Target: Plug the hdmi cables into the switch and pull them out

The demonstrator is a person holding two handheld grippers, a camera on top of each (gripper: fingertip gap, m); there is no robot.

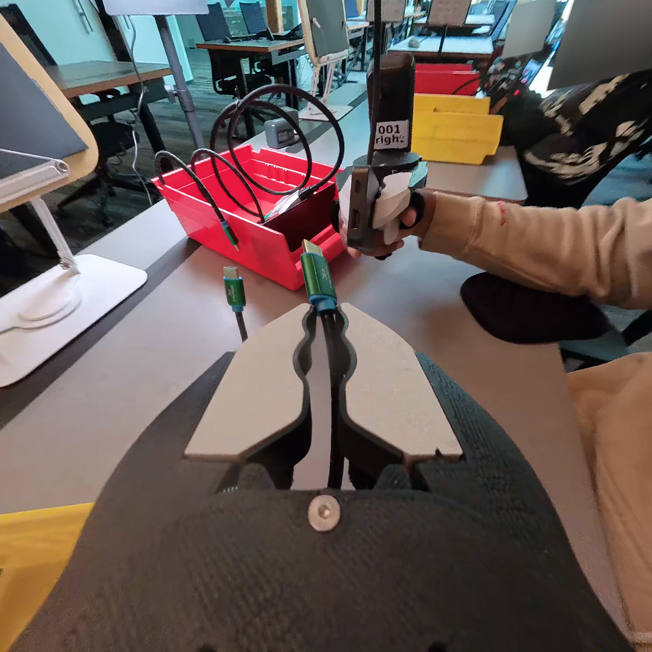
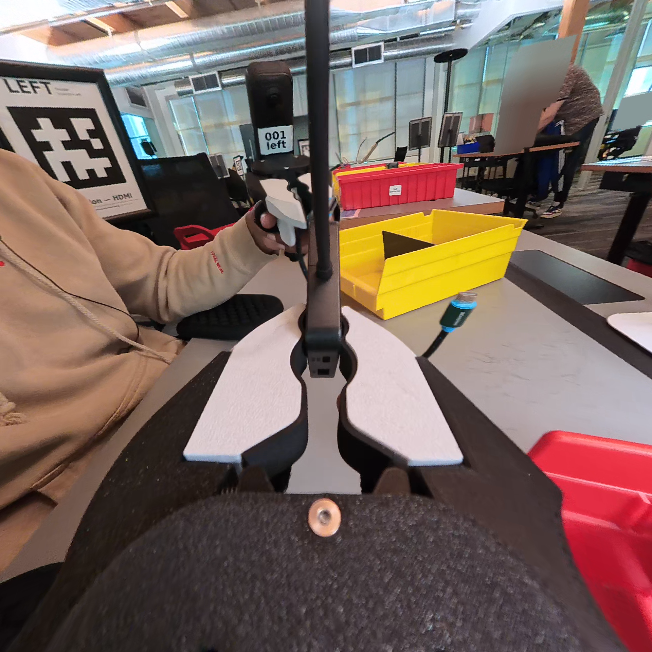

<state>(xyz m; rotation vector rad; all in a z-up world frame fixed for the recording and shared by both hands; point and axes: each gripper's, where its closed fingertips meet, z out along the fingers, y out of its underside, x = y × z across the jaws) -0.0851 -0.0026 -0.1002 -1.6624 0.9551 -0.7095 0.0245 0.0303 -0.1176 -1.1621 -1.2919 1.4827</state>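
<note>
Left wrist view: the left gripper [image 1: 324,310] is closed on the black cable just behind a green plug [image 1: 315,276] with a blue collar and gold tip. The plug's long axis runs forward, tip aimed at the dark switch [image 1: 357,208], short of its ports. A second green plug [image 1: 233,288] lies on the table [image 1: 405,303], beside the red bin [image 1: 247,225].

Right wrist view: the right gripper [image 2: 323,317] is clamped on the switch [image 2: 323,307], a slim dark box standing on edge, its long axis running away from the camera. A black cable [image 2: 317,141] rises from it. The second plug [image 2: 458,312] lies near the yellow bin [image 2: 441,261].
</note>
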